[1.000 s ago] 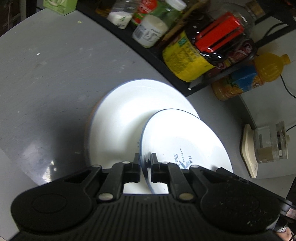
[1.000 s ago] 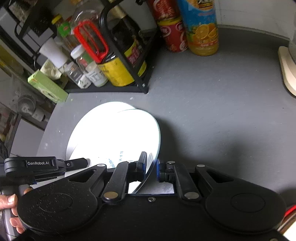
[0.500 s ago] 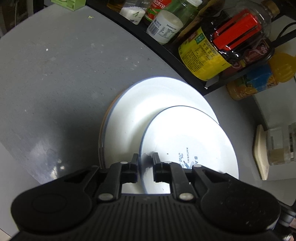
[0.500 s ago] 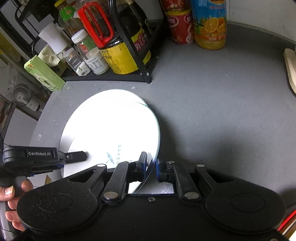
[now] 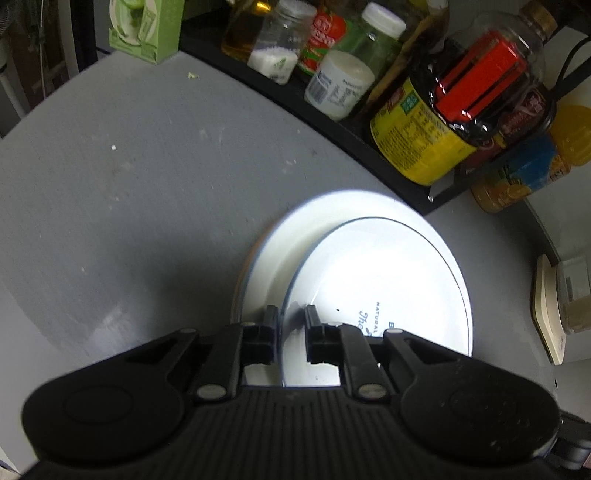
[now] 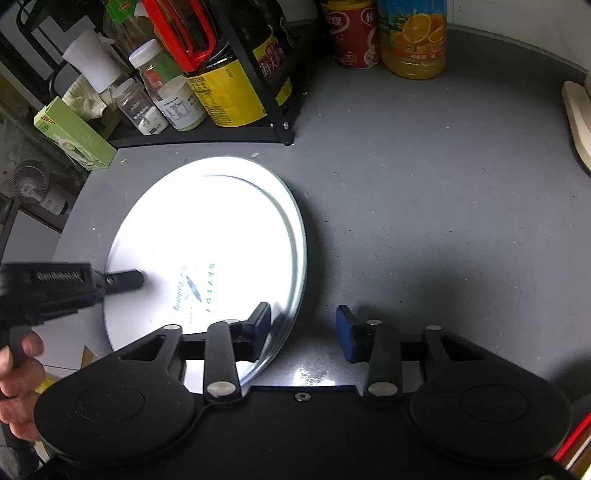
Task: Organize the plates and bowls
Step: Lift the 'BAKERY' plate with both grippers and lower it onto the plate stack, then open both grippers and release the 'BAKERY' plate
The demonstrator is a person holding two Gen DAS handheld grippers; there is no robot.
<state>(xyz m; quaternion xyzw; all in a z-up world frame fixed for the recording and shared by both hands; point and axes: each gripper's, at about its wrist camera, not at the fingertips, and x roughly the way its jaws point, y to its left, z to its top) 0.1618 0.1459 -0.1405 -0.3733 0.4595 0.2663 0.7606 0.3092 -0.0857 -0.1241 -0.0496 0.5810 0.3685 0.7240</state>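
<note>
Two white plates are stacked on the grey table [image 6: 424, 206]: a smaller plate [image 5: 388, 288] with blue lettering is laid on a larger plate [image 5: 291, 236], offset toward one side. The near rim of the smaller plate is straddled by the left gripper [image 5: 291, 326], whose fingers are slightly parted and not clamped on it. The right gripper [image 6: 303, 326] is seen with its fingers spread wide; one finger [image 6: 258, 325] lies over the plate's edge and the other, with a blue pad, over bare table.

Just behind the plates a black rack [image 6: 258, 136] is stood, crowded with a yellow-labelled bottle [image 5: 436, 144], a white jar [image 5: 338, 88] and small bottles. A green box [image 6: 74, 136] is set at the rack's end. An orange juice bottle [image 6: 413, 37] and a red can [image 6: 351, 33] are placed beside the rack.
</note>
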